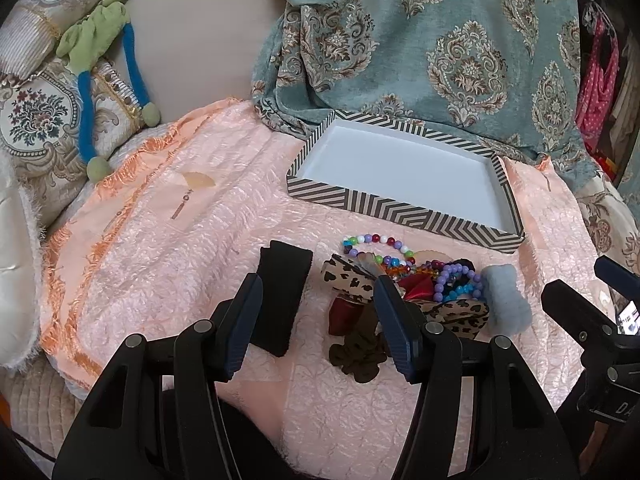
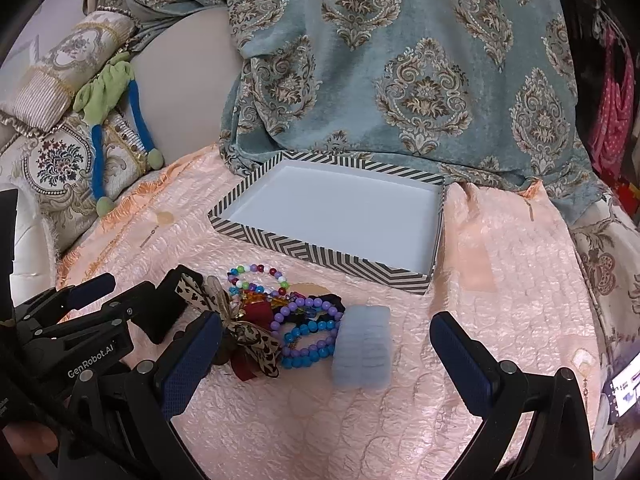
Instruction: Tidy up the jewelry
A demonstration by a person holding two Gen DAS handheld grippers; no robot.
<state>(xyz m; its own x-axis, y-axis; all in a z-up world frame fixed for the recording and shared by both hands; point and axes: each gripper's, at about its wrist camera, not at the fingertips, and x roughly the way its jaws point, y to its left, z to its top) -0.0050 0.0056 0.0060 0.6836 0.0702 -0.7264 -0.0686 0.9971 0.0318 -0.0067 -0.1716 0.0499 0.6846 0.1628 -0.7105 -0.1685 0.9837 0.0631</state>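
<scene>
A pile of jewelry and hair pieces point(image 1: 404, 280) lies on the pink bedspread: bead bracelets point(image 2: 308, 332), leopard-print bows point(image 2: 256, 340), a dark scrunchie point(image 1: 358, 354), a black band point(image 1: 280, 296) and a pale blue-grey clip point(image 2: 362, 346). Behind it stands a shallow striped box point(image 1: 400, 204) with a white inside, also in the right wrist view point(image 2: 320, 258). My left gripper point(image 1: 318, 320) is open just before the pile's left side. My right gripper point(image 2: 324, 364) is open, its jaws wide around the near side of the pile.
The pink bedspread point(image 1: 180, 240) covers the bed. A teal patterned curtain point(image 1: 420, 40) hangs behind the box. Embroidered cushions point(image 1: 36, 120) and a green-blue plush toy point(image 1: 100, 60) lie at the left. A phone screen point(image 2: 624, 390) glows at the far right.
</scene>
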